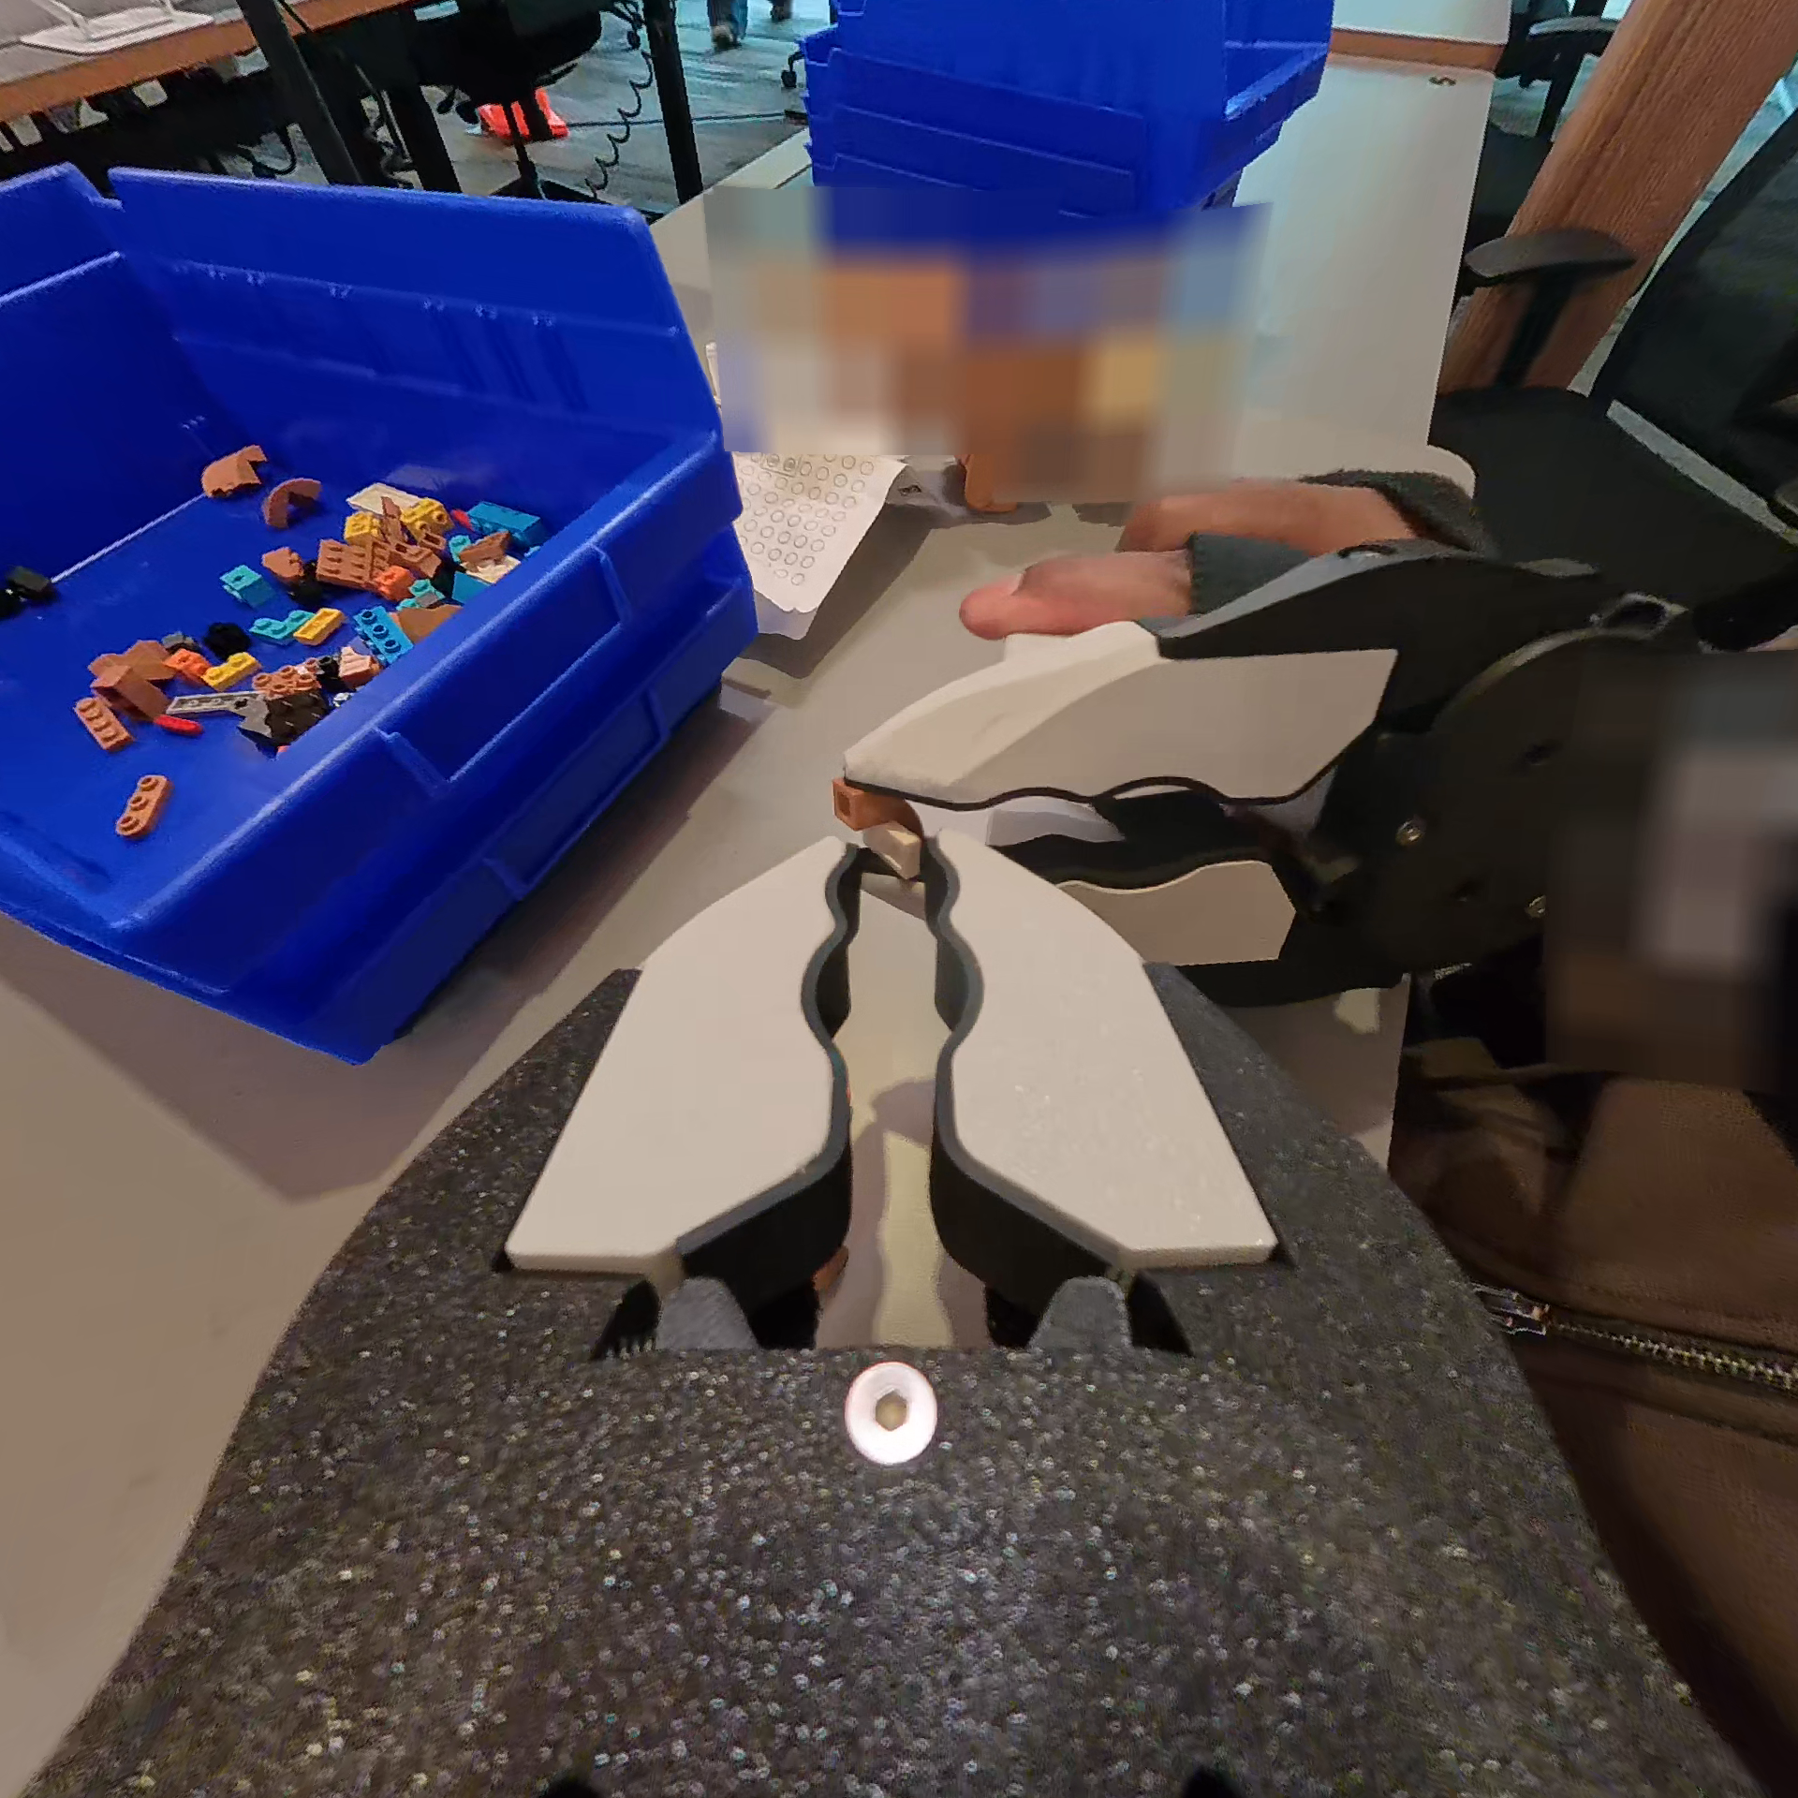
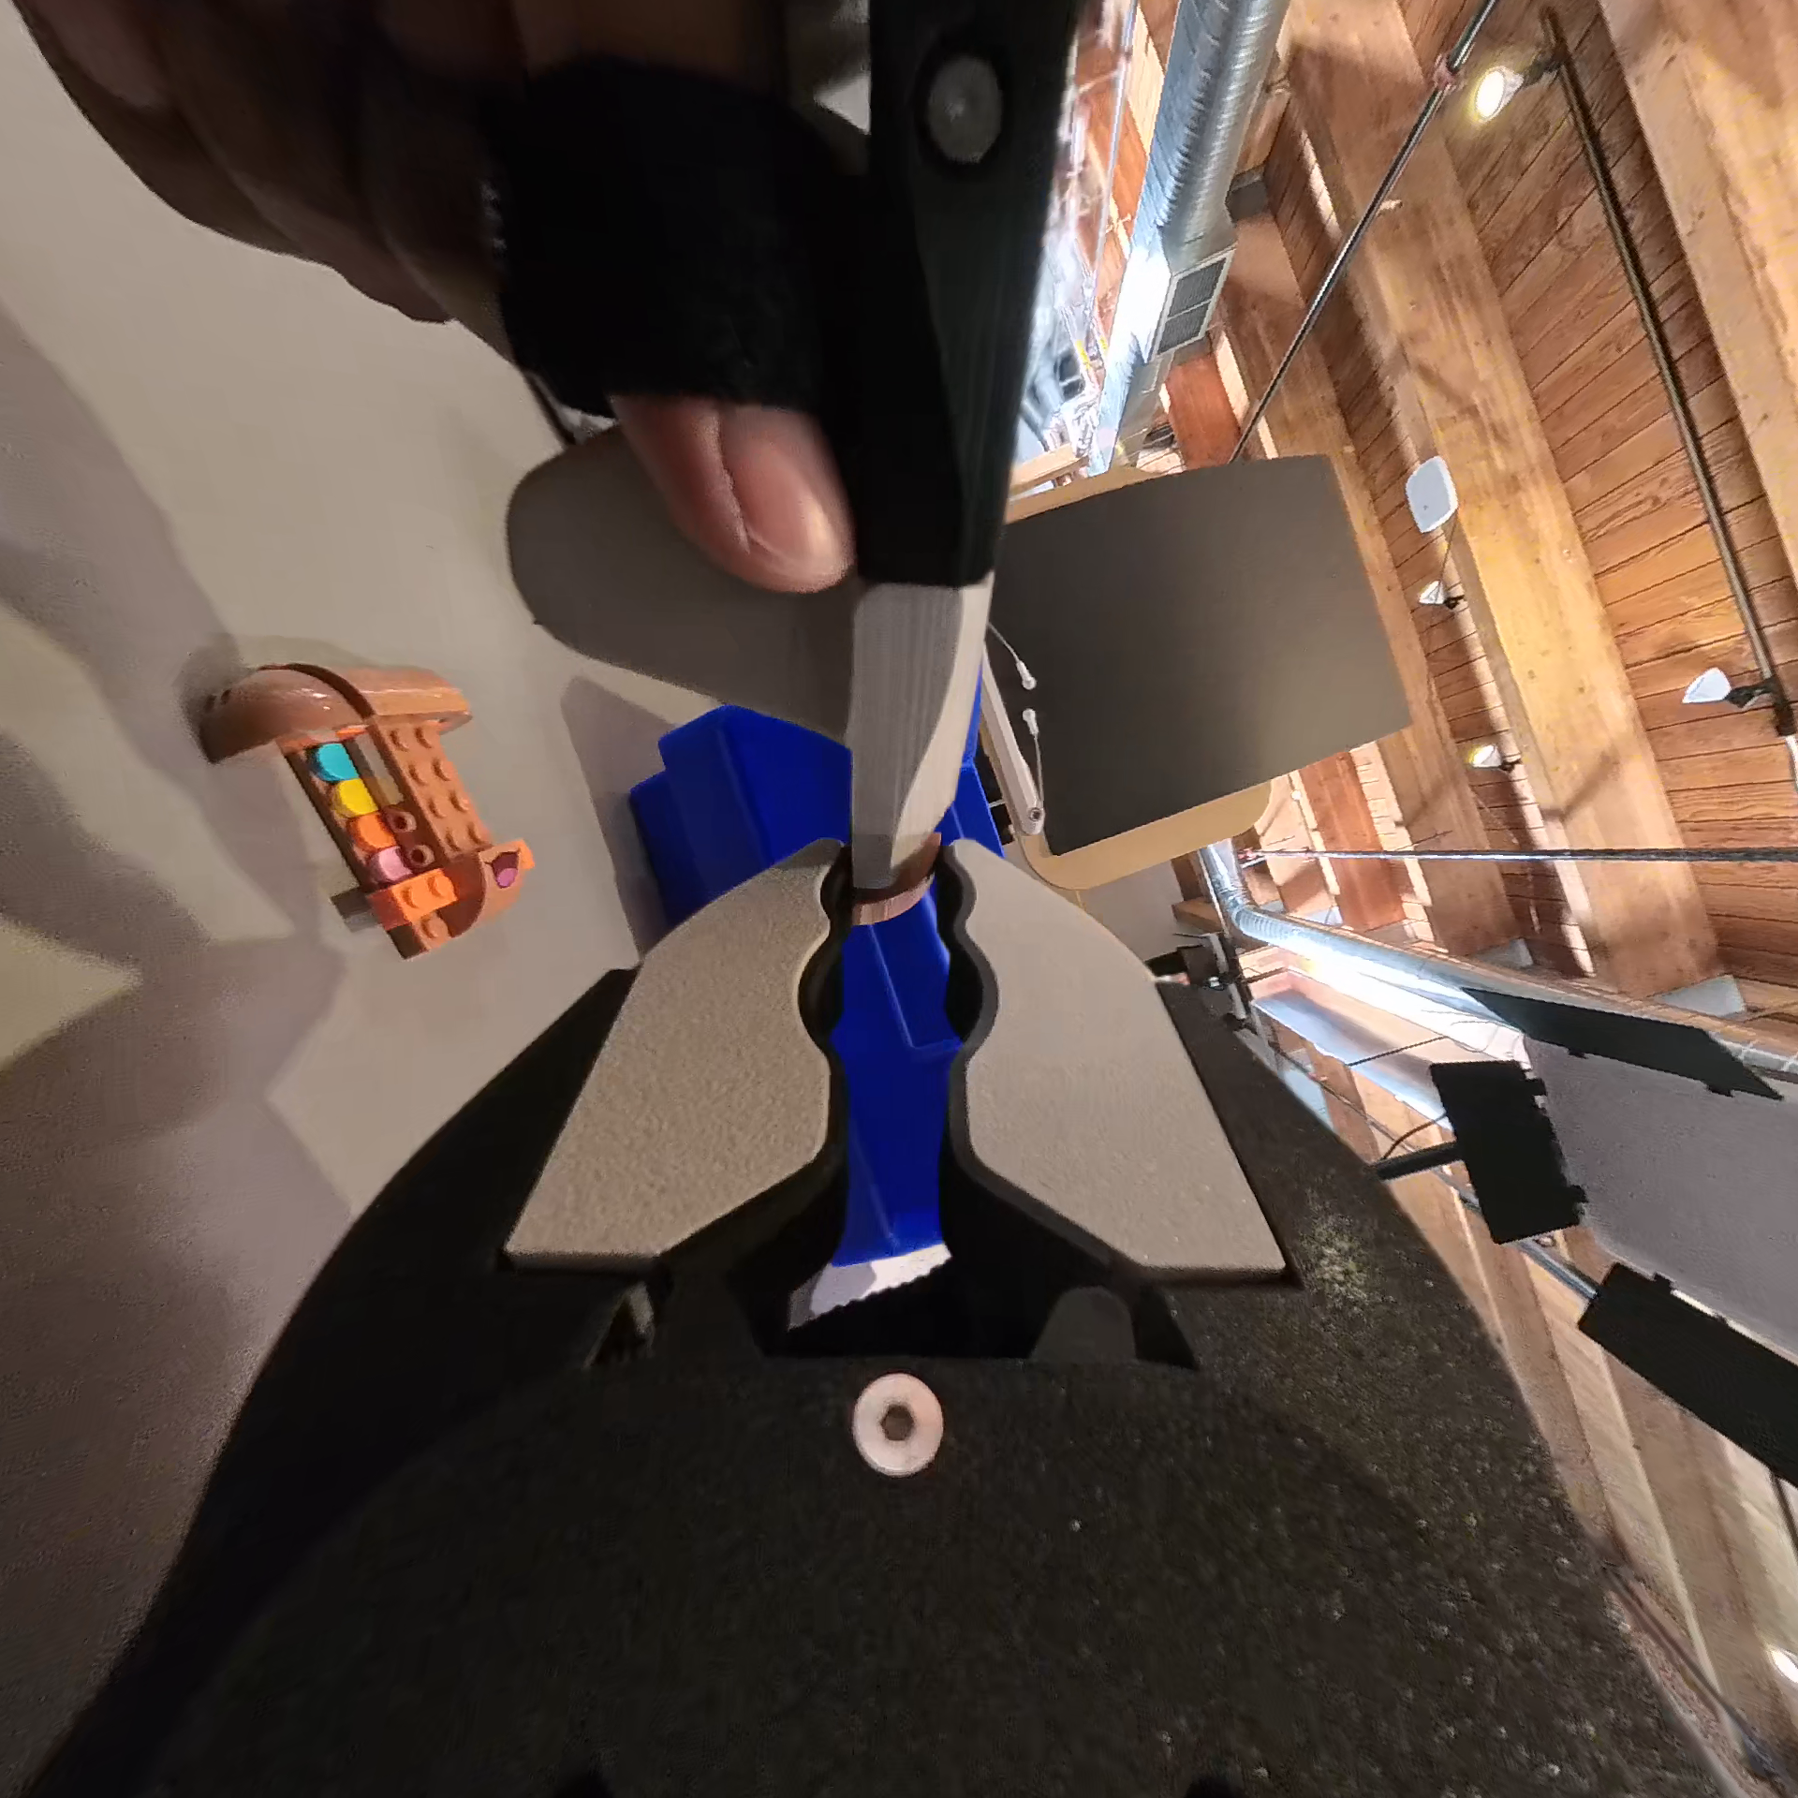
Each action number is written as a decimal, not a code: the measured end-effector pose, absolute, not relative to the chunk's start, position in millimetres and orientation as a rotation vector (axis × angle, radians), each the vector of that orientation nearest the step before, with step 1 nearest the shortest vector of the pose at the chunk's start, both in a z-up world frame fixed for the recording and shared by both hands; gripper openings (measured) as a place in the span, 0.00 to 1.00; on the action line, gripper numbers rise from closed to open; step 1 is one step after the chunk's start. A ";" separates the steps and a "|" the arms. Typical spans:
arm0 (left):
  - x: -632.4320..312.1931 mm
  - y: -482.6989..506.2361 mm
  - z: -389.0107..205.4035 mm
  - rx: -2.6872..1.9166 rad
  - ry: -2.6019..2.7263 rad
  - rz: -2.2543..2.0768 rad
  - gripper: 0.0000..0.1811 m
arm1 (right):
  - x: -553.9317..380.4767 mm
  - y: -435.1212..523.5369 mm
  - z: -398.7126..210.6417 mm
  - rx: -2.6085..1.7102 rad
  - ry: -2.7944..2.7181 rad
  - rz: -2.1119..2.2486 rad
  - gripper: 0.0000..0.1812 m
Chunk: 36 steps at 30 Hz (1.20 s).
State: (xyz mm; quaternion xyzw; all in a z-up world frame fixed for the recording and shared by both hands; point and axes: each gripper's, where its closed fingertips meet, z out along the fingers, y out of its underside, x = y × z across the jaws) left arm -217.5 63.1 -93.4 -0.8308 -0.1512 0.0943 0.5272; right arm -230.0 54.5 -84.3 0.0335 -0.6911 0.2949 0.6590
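Two grippers meet tip to tip above grey table (image 1: 175,1119). Left gripper (image 1: 890,856) nearly closed, pinching small cream brick (image 1: 897,846). Right gripper (image 2: 890,881) nearly closed on small brown brick (image 1: 861,803); the two bricks touch. One blue bin (image 1: 545,701) at left holds heap of loose bricks (image 1: 292,603); stack of blue bins (image 1: 1051,97) behind. One part-built brown model (image 2: 389,808) lies on table, apart. White sheet (image 1: 808,525) beside bin. Bare table in front of bin
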 end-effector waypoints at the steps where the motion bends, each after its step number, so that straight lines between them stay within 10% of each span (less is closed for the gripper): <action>1: -217.3 63.0 -93.2 -1.983 -0.357 0.222 0.06 | -229.9 54.3 -84.2 0.081 -1.558 0.660 0.09; 36: -199.5 54.7 -127.9 -2.132 0.438 0.567 0.02 | -227.2 44.4 -127.4 0.215 -1.875 0.845 0.20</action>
